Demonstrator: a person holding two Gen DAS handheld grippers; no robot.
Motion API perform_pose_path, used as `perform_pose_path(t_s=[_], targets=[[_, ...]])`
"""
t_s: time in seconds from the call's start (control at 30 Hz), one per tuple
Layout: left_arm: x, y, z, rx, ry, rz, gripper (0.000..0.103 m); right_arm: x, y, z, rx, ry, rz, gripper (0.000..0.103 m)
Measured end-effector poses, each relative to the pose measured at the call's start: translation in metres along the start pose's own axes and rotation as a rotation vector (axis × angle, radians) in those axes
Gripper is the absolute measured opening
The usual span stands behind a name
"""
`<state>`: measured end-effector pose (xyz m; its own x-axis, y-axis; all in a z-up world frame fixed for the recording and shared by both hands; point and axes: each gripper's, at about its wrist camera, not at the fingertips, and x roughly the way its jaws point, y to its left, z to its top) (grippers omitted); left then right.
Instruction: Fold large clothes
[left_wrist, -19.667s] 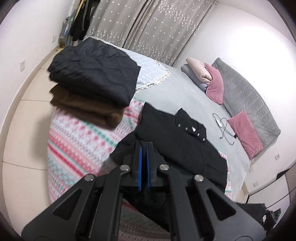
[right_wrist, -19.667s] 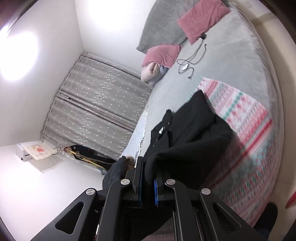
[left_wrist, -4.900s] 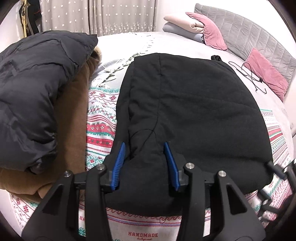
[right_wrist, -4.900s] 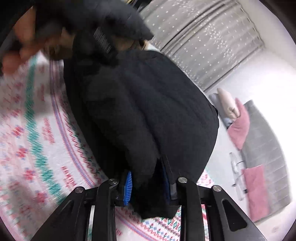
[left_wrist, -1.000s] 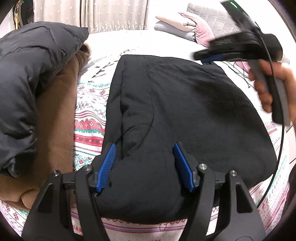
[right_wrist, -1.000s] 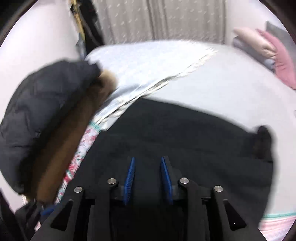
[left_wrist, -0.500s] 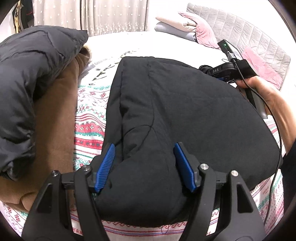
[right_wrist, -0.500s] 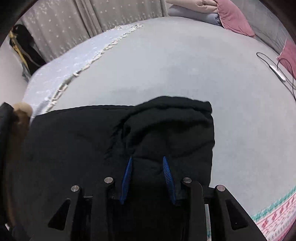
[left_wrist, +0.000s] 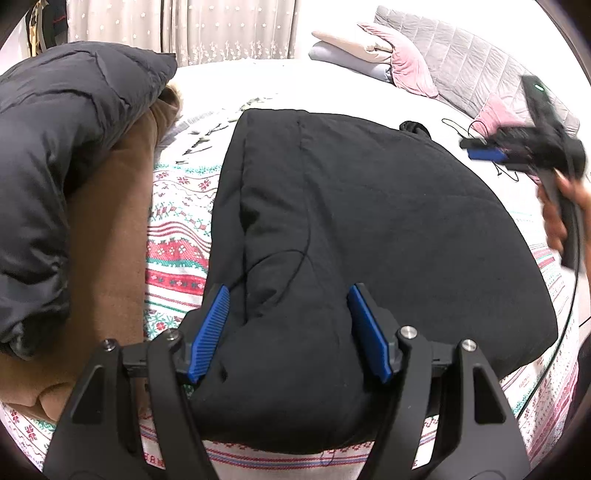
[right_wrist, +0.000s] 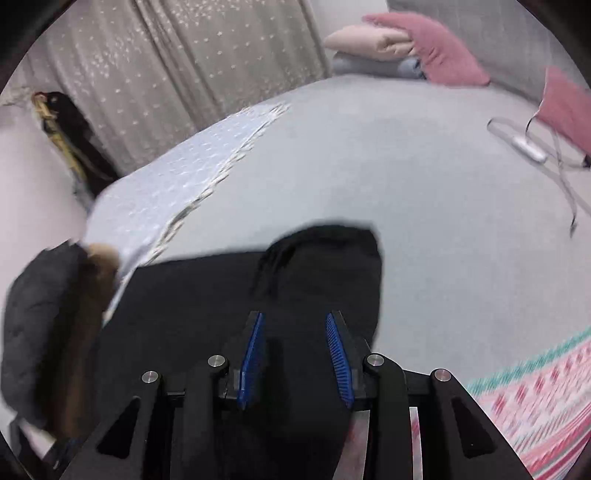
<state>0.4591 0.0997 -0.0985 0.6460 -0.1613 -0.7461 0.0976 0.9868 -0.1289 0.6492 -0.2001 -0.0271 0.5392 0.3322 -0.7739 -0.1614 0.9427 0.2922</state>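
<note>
Grey bed (right_wrist: 424, 192) with a patterned blanket (left_wrist: 173, 254) carries the black garment (left_wrist: 369, 221), folded into a thick pad at centre. Left claw (left_wrist: 288, 328) stands wide apart, straddling the near fold at 6 o'clock, pads not visibly pressing. Right claw (right_wrist: 293, 354), blurred, hovers part-open and empty above the garment's far corner, where a small flap (right_wrist: 325, 254) protrudes at 12 o'clock. Likely risk: that flap escaping the fold, or the bulky pad springing open, should either claw bite too shallowly. Sleeves and collar lie hidden inside; stacked coats (left_wrist: 66, 155) at 9 o'clock are cut off.
</note>
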Motion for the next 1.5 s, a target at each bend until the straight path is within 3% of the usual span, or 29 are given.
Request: perform_pose_path(t_s=[0.13,0.23,0.33,0.47,0.5,0.6,0.7,0.83,1.0,1.13,1.3,1.4,1.5], targets=[[0.001,0.001,0.000,-0.003,0.004,-0.006,0.070,-0.010,0.038,-0.046,-0.214,0.076,-0.013,0.036],[0.002,0.000,0.001,-0.004,-0.001,0.001,0.071,0.010,0.056,-0.071,-0.313,0.116,-0.151,0.036],[0.002,0.000,0.000,-0.007,-0.003,0.014,0.071,0.034,0.046,-0.071,-0.215,0.130,-0.129,0.036],[0.001,0.001,0.000,-0.002,0.001,0.000,0.071,0.021,0.070,-0.067,-0.278,0.181,-0.251,0.036],[0.001,0.002,0.000,-0.003,0.003,-0.004,0.071,0.006,0.076,-0.066,-0.277,0.180,-0.253,0.036],[0.001,0.002,0.001,-0.011,0.008,-0.008,0.071,-0.049,0.092,-0.082,-0.298,0.142,-0.141,0.035],[0.001,0.001,0.000,-0.011,0.007,-0.008,0.071,-0.078,0.111,-0.124,-0.397,0.185,-0.125,0.034],[0.001,0.000,-0.002,0.000,0.007,-0.009,0.073,-0.053,0.115,-0.158,-0.447,0.265,-0.180,0.032],[0.002,-0.001,-0.002,0.001,0.004,0.006,0.073,-0.025,0.109,-0.170,-0.412,0.243,-0.202,0.032],[0.001,0.000,-0.002,0.000,0.006,-0.007,0.073,-0.036,0.106,-0.172,-0.376,0.227,-0.191,0.032],[0.000,0.001,-0.001,-0.008,0.012,-0.013,0.074,-0.087,0.108,-0.169,-0.293,0.168,-0.129,0.032],[0.000,-0.004,-0.002,0.004,0.010,0.006,0.075,-0.059,0.098,-0.197,-0.324,0.202,-0.154,0.031],[0.000,-0.003,-0.002,-0.007,0.011,0.007,0.075,-0.060,0.104,-0.197,-0.312,0.194,-0.184,0.031]])
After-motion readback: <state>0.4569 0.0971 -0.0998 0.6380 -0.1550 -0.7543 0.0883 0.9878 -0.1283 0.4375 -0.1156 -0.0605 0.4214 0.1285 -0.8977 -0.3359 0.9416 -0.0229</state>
